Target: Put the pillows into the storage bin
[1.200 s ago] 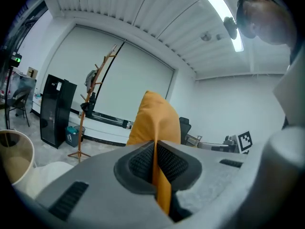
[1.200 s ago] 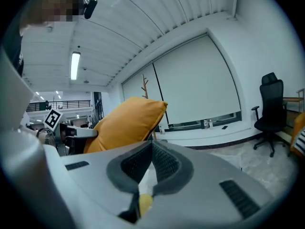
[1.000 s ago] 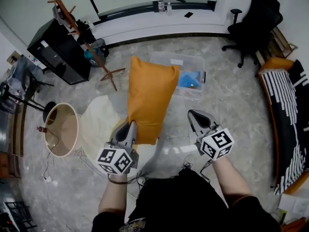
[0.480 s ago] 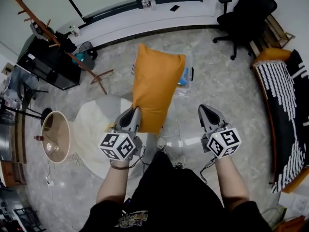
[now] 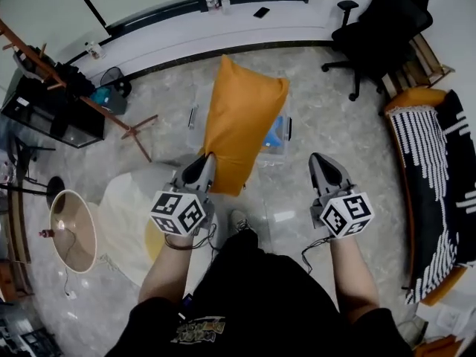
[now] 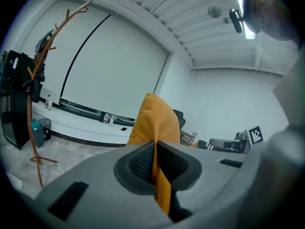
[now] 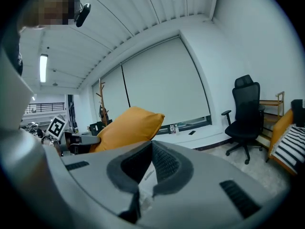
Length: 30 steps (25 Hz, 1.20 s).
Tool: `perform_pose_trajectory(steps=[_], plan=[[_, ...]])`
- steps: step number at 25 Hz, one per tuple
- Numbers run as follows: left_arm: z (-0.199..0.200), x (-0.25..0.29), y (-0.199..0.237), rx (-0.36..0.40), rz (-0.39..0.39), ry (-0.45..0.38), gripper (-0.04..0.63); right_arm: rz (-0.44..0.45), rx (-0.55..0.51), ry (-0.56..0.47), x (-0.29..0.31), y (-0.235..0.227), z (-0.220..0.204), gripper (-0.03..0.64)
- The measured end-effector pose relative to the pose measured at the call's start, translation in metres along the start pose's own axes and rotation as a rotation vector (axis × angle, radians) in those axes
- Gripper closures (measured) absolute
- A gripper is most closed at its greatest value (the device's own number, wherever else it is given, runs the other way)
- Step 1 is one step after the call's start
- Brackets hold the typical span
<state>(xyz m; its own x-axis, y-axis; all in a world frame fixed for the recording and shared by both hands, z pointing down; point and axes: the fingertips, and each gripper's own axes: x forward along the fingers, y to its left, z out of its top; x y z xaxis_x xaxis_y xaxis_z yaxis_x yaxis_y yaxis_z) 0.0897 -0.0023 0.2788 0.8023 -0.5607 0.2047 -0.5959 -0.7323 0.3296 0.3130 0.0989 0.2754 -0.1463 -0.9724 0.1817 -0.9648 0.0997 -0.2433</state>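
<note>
2 tools reach forward over a marble floor [image 5: 327, 117], well apart from each other. The left tool [image 5: 204, 163] [image 6: 155, 165] is clamped on the near lower corner of 1 orange pillow [image 5: 242, 121] [image 6: 155, 118] [image 7: 126, 125]; a thin fold of the orange cover runs between its dark pads. In the head view the pillow stretches away from that tool and covers most of the clear storage bin [image 5: 272, 153] on the floor, so only the bin's right edge, with something blue inside, and a strip of its left edge show past the pillow's sides. The right tool [image 5: 318, 159] [image 7: 145, 171] has its jaws together with nothing gripped, and it stands clear of the pillow's right edge. Bare floor lies open ahead of the right tool and to the right, as far as the striped sofa [image 5: 435, 169]. A black office chair [image 5: 379, 28] stands beyond the bin to the right. Left of the bin, a wooden coat stand [image 5: 89, 99] leans across the view, with a round tan lampshade [image 5: 71, 229] nearer the person.
</note>
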Motion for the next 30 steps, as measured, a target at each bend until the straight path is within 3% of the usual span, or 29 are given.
perform_pose_trajectory(steps=[6,11,16,24,30], plan=[[0.021,0.051,0.054,0.016,0.017,0.025,0.584,0.003,-0.005,0.023,0.078,-0.020,0.020,0.612],[0.024,0.075,0.086,-0.024,0.100,0.018,0.584,0.072,-0.017,0.068,0.133,-0.035,0.022,0.613],[0.015,0.104,0.096,-0.057,0.219,0.026,0.584,0.198,-0.008,0.111,0.189,-0.060,0.021,0.614],[-0.005,0.155,0.096,-0.161,0.494,0.009,0.584,0.487,-0.063,0.254,0.272,-0.107,0.014,0.612],[-0.041,0.180,0.105,-0.269,0.618,0.014,0.584,0.543,-0.031,0.364,0.304,-0.131,-0.028,0.612]])
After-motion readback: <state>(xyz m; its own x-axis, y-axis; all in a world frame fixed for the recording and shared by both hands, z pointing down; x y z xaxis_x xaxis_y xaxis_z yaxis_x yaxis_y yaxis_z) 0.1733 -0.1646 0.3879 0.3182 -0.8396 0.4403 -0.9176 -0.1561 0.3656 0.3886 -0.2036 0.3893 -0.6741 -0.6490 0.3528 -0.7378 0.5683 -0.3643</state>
